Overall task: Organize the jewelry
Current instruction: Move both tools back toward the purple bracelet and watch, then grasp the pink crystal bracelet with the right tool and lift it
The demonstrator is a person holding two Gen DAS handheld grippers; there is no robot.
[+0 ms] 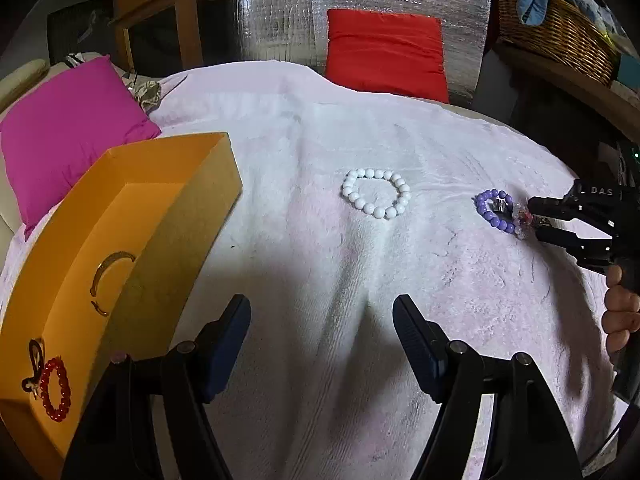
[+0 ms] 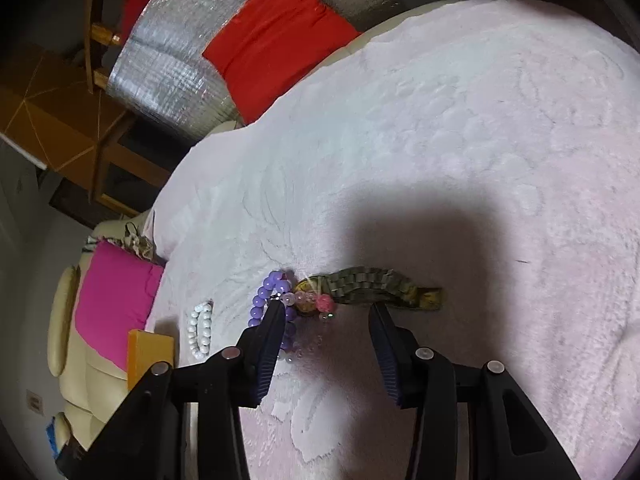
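An orange box (image 1: pixel 132 208) at the left holds a gold bangle (image 1: pixel 105 276) and a red bead bracelet (image 1: pixel 56 394). On the pale pink towel (image 1: pixel 360 128) lie a white bead bracelet (image 1: pixel 376 193) and, further right, a purple bead bracelet (image 1: pixel 493 210). My left gripper (image 1: pixel 322 314) hovers open over bare towel, holding nothing. My right gripper (image 2: pixel 328 310) stands open low over the towel. A clear and pink bead bracelet (image 2: pixel 325 302) lies between its tips, and one fingertip (image 2: pixel 276 316) overlaps the purple bracelet (image 2: pixel 262 294). A metal-band watch (image 2: pixel 372 284) lies just beyond.
A magenta cushion (image 1: pixel 68 128) sits behind the box and a red cushion (image 1: pixel 386 52) at the far edge, before a silver foil sheet (image 1: pixel 280 8). A wicker basket (image 1: pixel 560 32) stands at the back right. A hand (image 1: pixel 620 312) holds the right gripper's handle.
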